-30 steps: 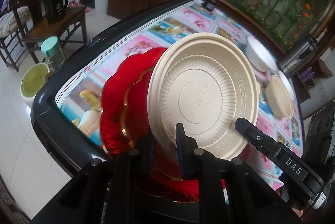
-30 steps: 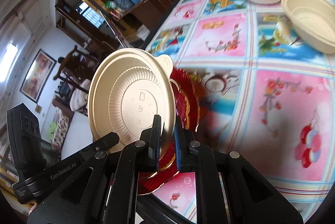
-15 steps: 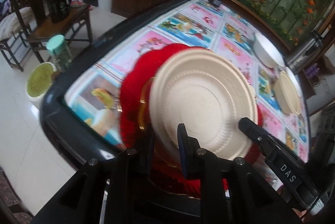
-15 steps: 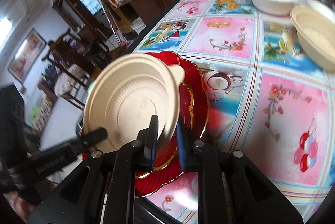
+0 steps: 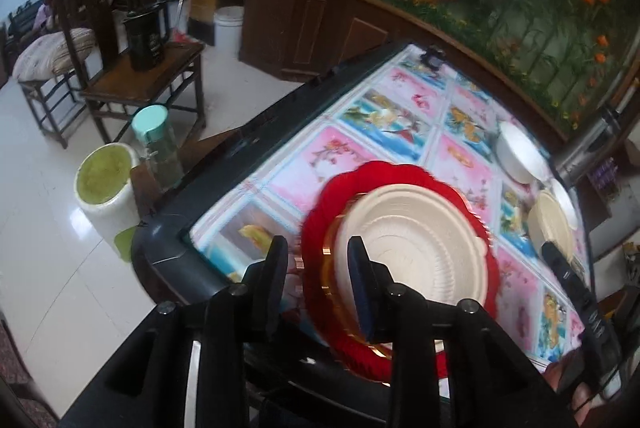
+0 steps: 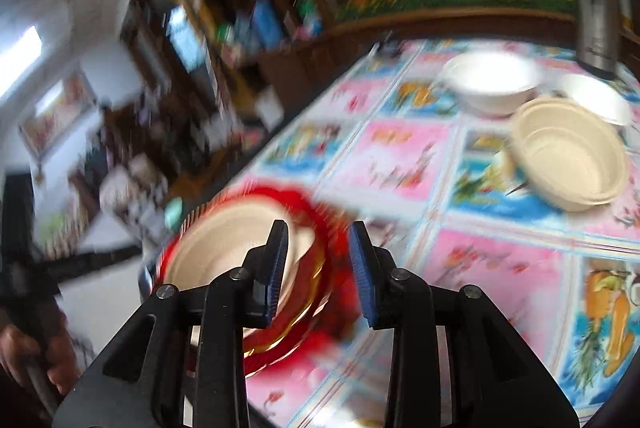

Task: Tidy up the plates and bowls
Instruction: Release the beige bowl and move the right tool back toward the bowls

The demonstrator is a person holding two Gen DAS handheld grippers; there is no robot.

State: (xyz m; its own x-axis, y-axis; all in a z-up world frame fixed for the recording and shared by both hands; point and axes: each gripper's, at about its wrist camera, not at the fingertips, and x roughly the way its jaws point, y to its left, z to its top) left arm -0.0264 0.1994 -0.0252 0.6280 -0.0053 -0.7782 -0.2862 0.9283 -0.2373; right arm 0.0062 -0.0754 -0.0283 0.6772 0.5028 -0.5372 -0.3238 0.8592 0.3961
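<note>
Left gripper: jaws just spreading, pinching nothing.
Right gripper: likewise, empty.
Cream plate: just ahead on red plate; probably light, stiff; grip rim.

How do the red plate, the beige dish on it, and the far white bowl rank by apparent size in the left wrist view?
1. red plate
2. beige dish
3. white bowl, though it lies farther away, so its true size is unsure.

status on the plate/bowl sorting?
Done: the beige ribbed plastic plate lies on the red scalloped plate at the table's near edge. In hand: nothing; the left hand-held gripper and right hand-held gripper have just been opening and stand clear. Left: white bowls and stacked beige bowls sit separately.
</note>
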